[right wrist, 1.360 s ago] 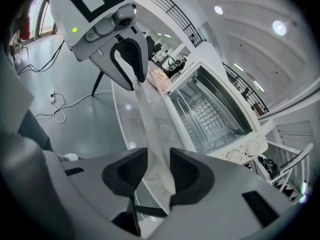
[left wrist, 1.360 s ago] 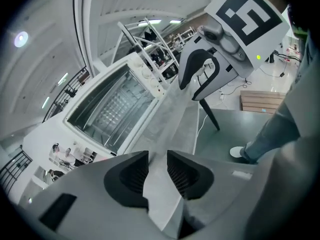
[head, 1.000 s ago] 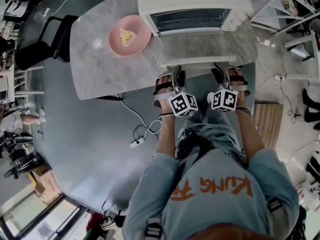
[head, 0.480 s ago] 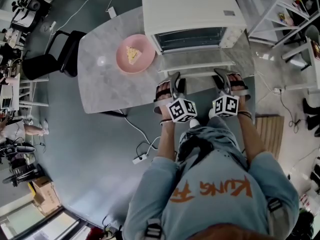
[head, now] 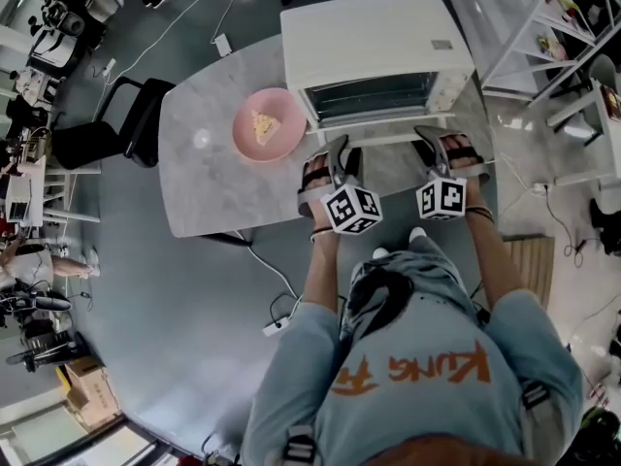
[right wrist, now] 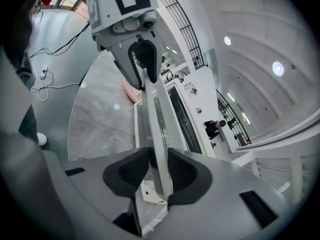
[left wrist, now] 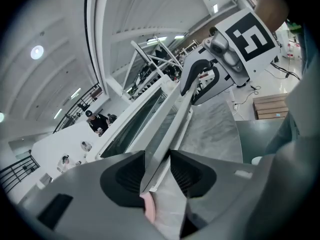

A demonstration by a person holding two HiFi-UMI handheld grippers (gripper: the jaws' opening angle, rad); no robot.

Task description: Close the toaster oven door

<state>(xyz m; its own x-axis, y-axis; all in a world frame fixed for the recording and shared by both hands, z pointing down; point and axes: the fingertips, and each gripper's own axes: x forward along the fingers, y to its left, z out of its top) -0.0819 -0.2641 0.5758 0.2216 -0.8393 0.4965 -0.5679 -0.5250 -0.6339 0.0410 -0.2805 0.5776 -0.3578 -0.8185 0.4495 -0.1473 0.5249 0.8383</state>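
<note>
the toaster oven [head: 374,37] on the table [head: 209,183] has its door [head: 383,124] partly raised, with the handle [head: 388,139] running crosswise just ahead of both claws: the left gripper [head: 337,155] holds one end, its jaws having just been opening, and the right gripper [head: 439,146] clamps the other, equally near.

Location type: open lab or test hall, not a home. Indicators: a bare grey floor [head: 194,309] with a loose power strip [head: 275,327] at 6 o'clock of the marble table [head: 209,178]. Metal shelving racks [head: 529,27] stand at 2 o'clock, an office chair [head: 131,124] at 9 o'clock, and clustered equipment [head: 29,309] at 8 o'clock. A lone toaster oven [head: 374,42] sits on the table.
</note>
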